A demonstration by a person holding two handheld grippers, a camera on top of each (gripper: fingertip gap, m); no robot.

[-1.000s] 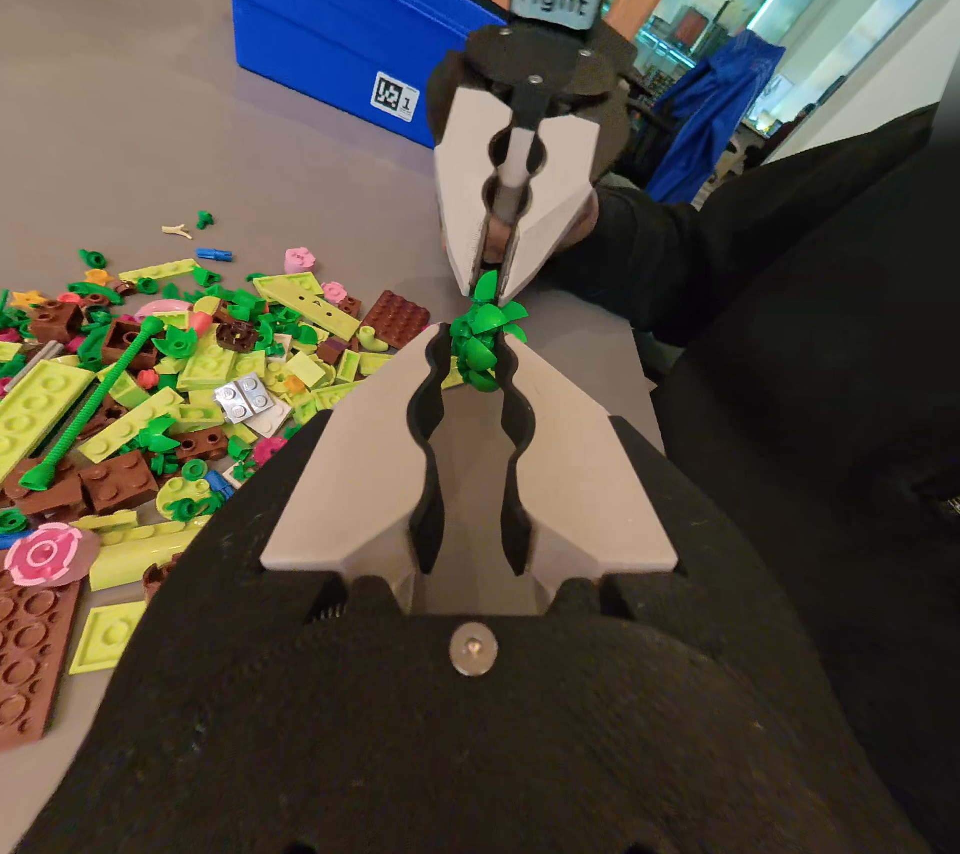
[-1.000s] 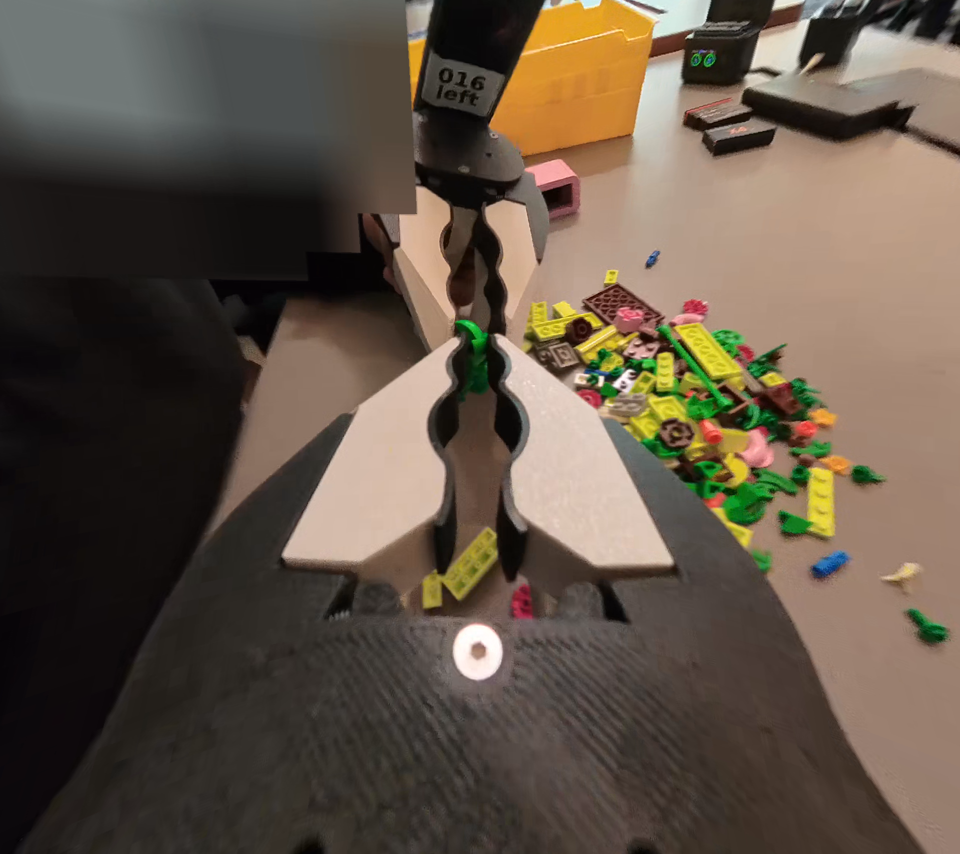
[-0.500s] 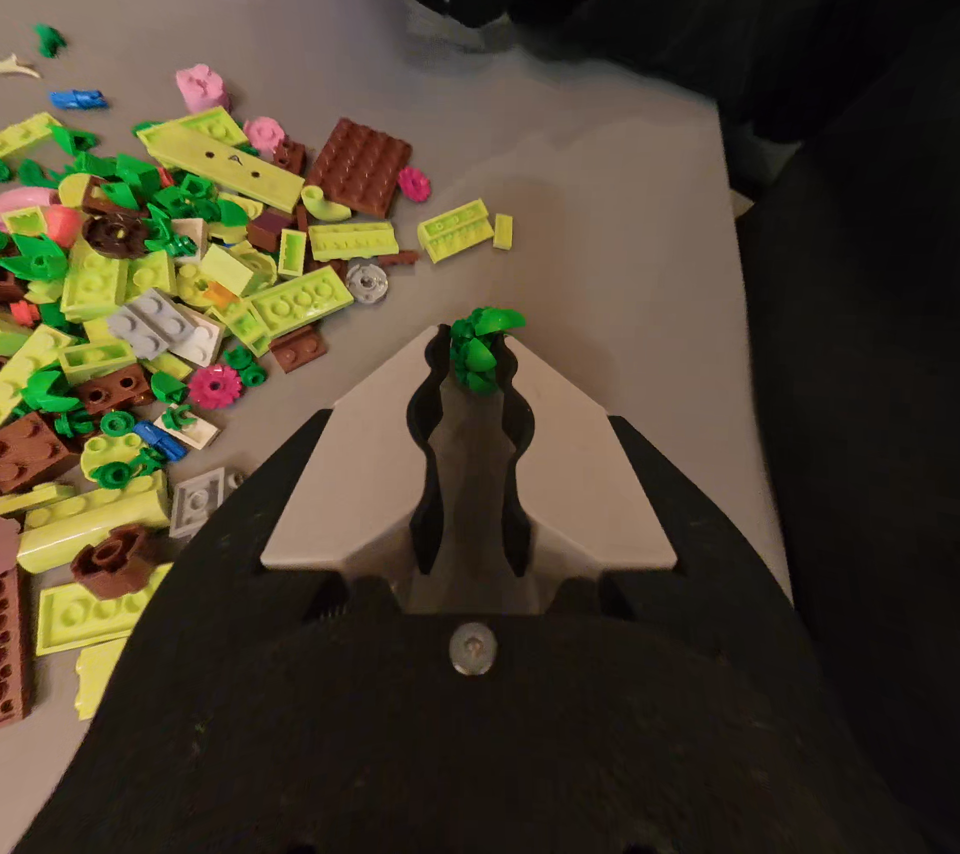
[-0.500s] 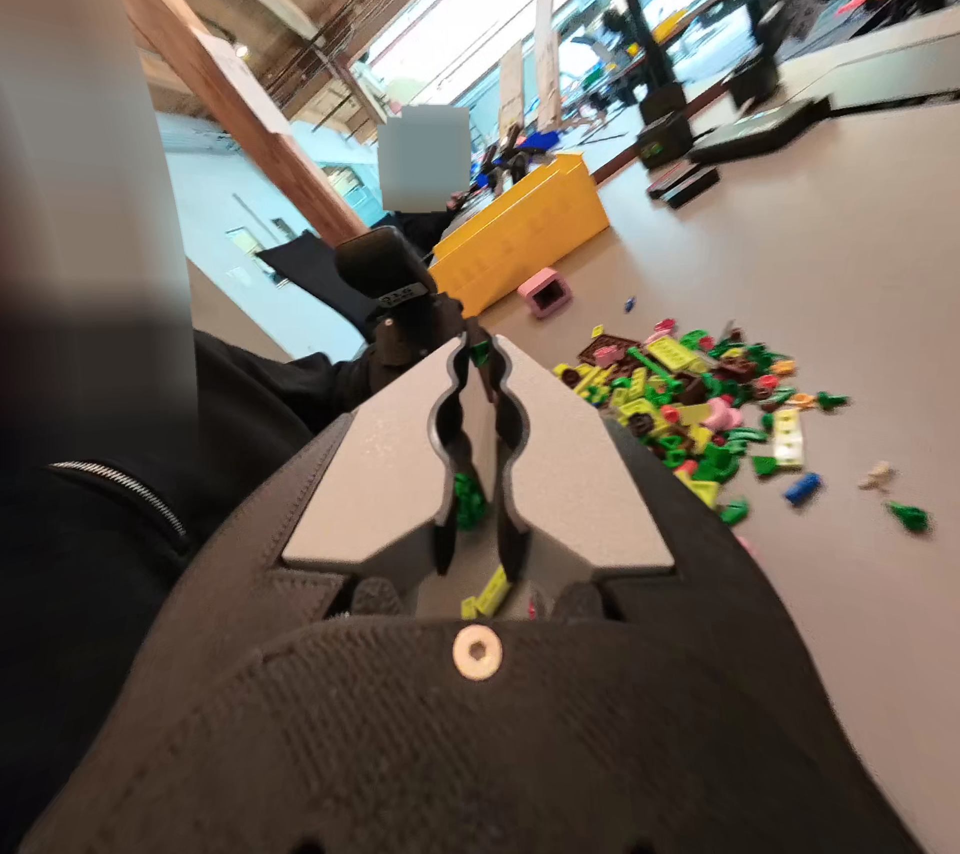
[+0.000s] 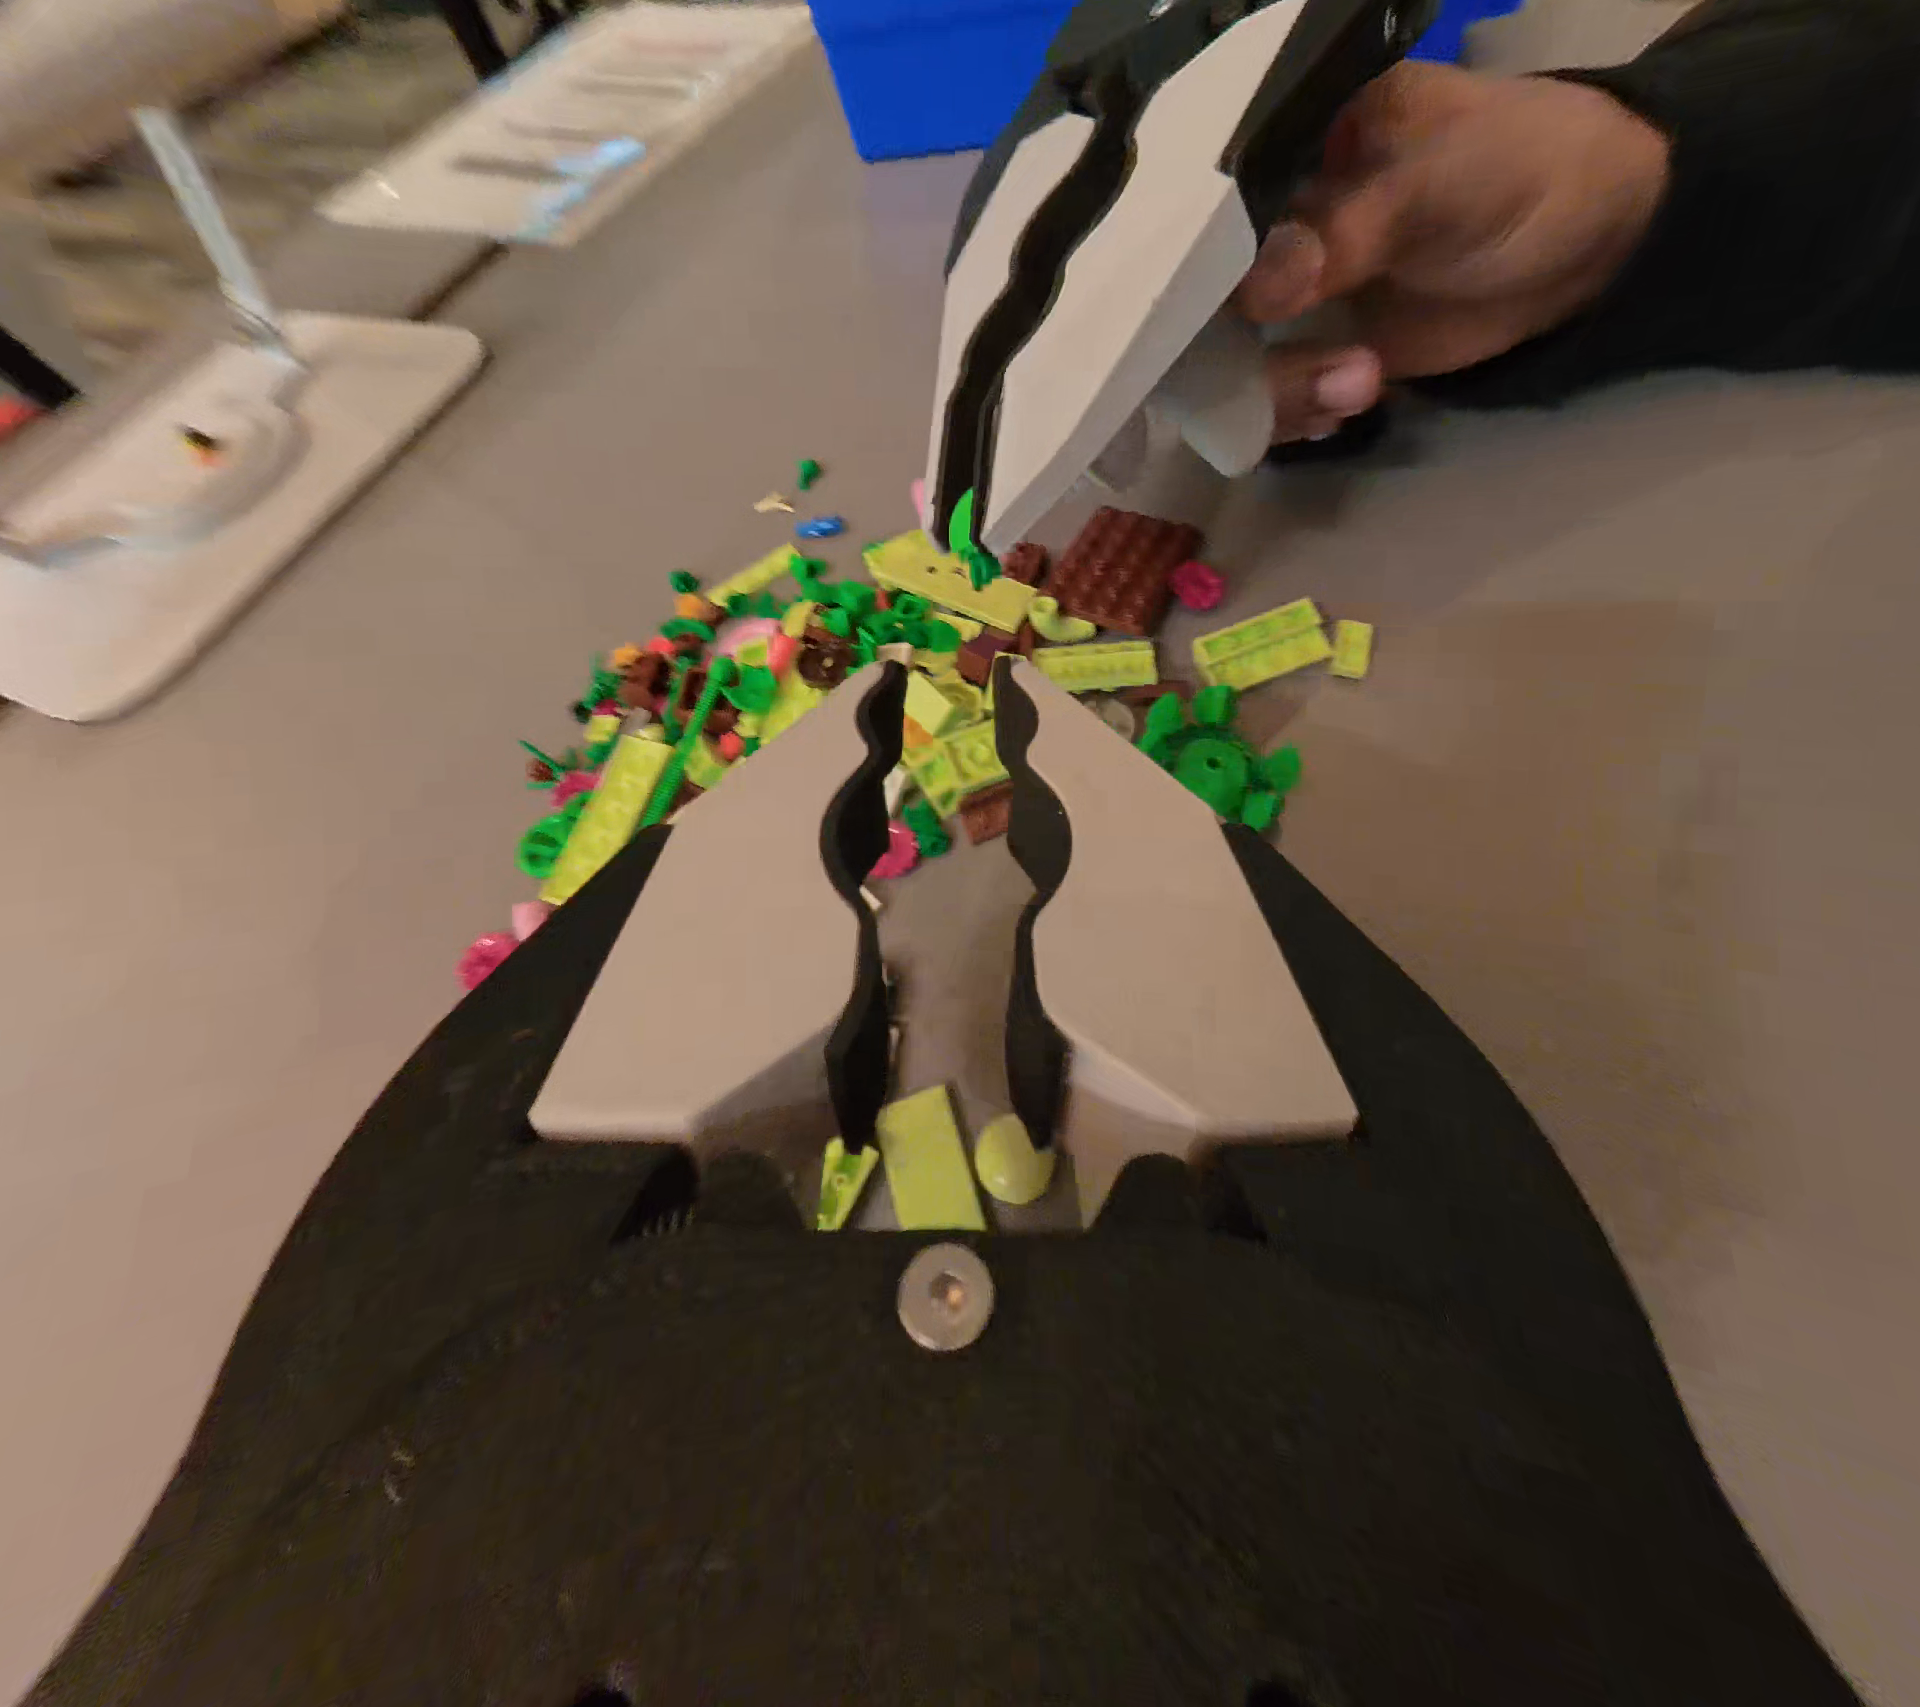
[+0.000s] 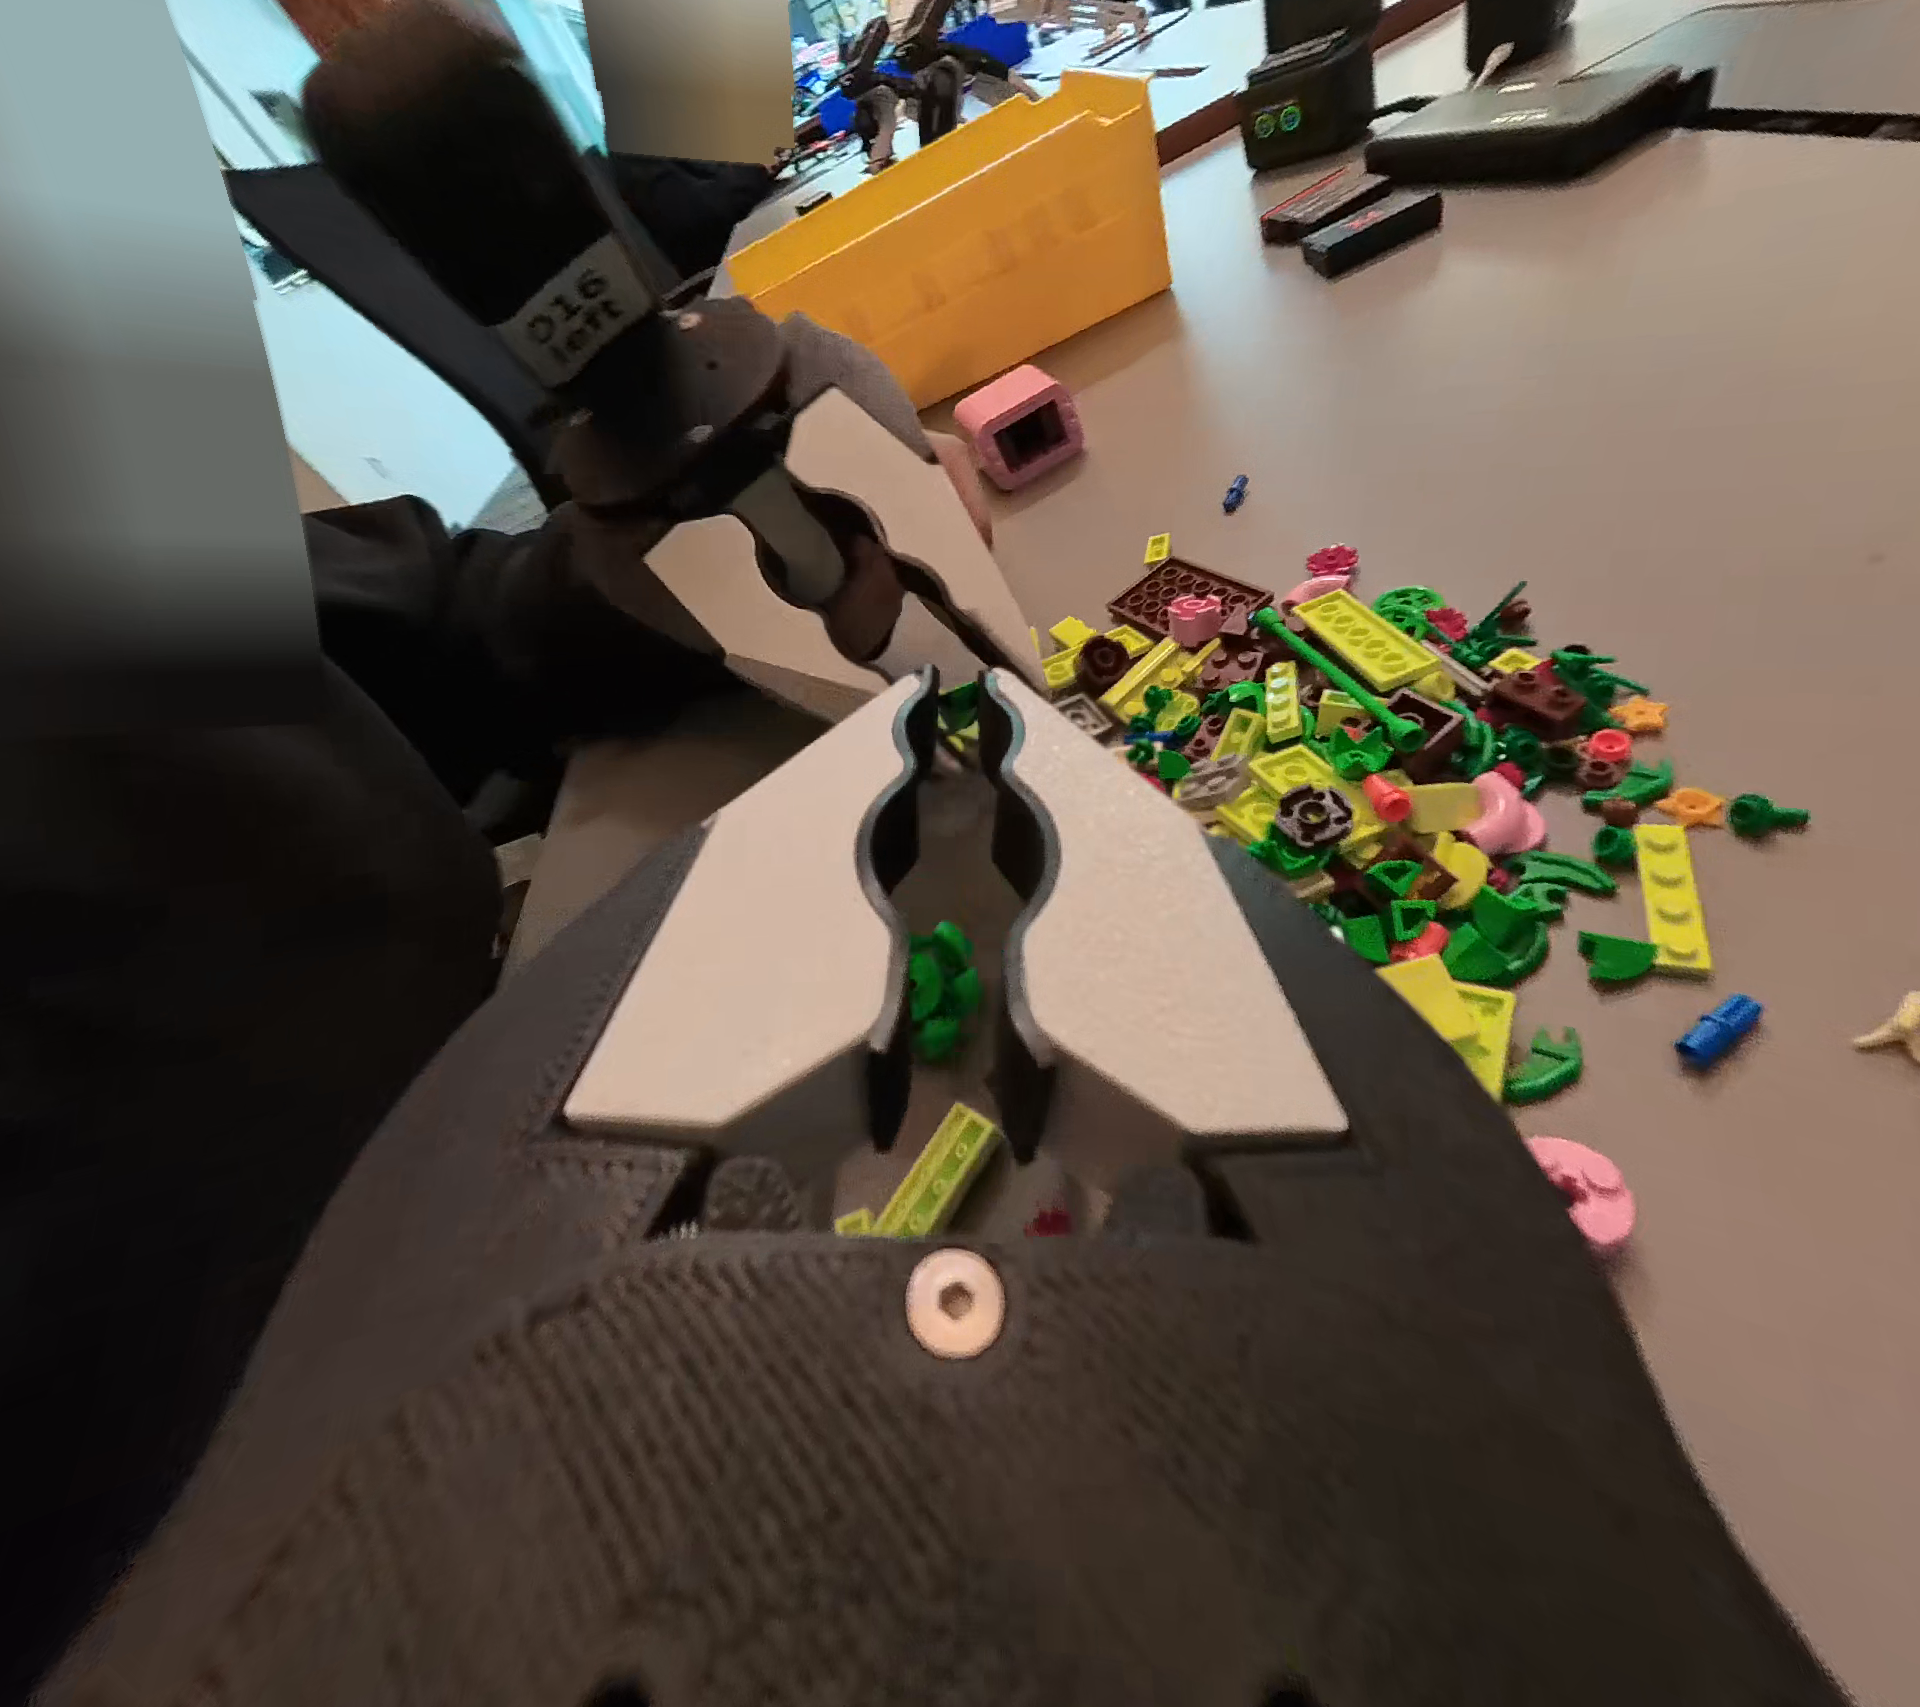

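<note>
Hovering over the toy-brick pile with left gripper narrowly parted, empty. Pinching a small green leaf in right gripper above the pile's far side. Just beside the left tips, on the grey table, a green leafy cluster.

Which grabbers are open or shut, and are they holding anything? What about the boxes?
Left gripper: jaws open, empty, above the toy brick pile.
Right gripper: jaws shut on a small green plastic leaf piece.
Green leafy brick cluster: lying loose on the grey table.
Yellow plastic bin: upright, open-topped.
Pink hollow block: on its side.
</note>
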